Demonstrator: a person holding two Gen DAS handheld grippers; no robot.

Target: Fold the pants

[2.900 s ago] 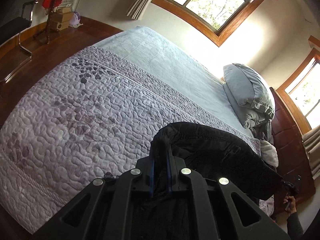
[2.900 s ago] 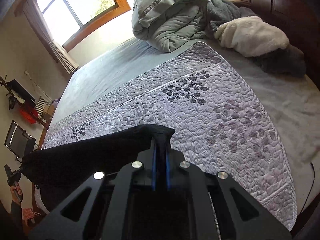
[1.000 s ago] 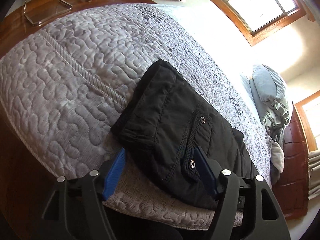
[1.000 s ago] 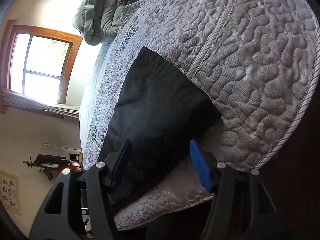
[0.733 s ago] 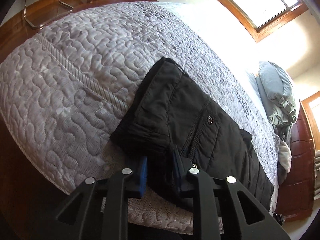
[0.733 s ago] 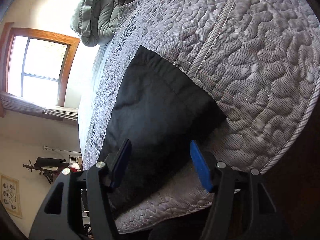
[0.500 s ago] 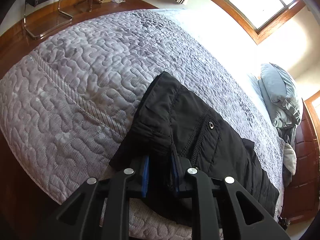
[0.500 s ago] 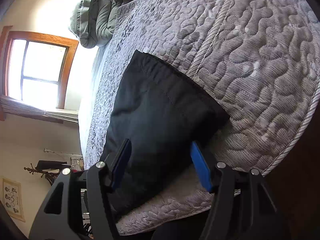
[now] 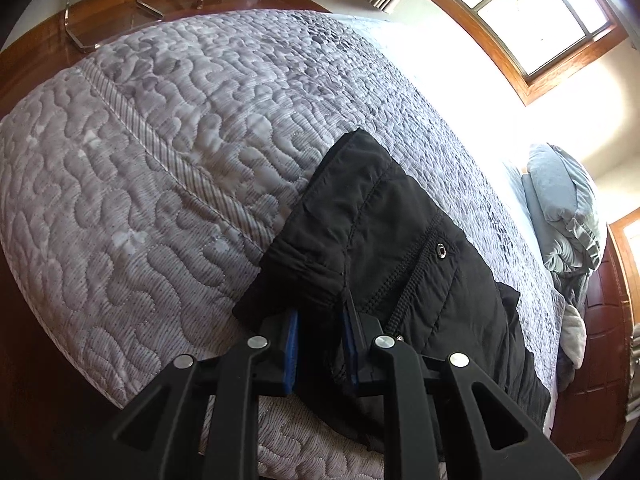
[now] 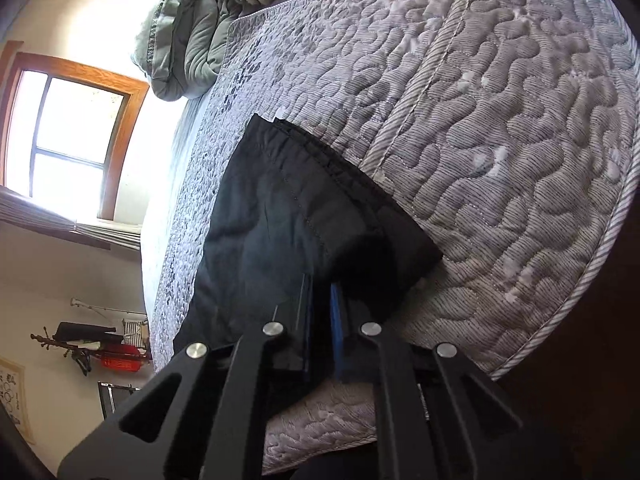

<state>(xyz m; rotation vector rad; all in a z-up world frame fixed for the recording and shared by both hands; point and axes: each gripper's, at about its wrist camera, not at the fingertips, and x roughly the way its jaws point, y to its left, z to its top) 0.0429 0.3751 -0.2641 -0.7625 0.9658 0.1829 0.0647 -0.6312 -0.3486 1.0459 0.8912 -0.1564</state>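
Quilted grey bedspread [image 9: 152, 168] beneath wood-framed window [image 9: 532, 12].

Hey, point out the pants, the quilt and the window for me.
pants [image 9: 384, 232]: left wrist view, on the black fabric near the seam.
quilt [image 9: 160, 128]: left wrist view, on the bare quilted top left of the pants.
window [image 10: 68, 136]: right wrist view, on the bright glass pane.

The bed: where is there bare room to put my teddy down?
The quilt is bare in a wide patch from the black pants out to the rounded corner above the wooden floor, and again past the hem end of the pants in the right wrist view. It is crowded by the headboard, where the grey comforter is heaped.
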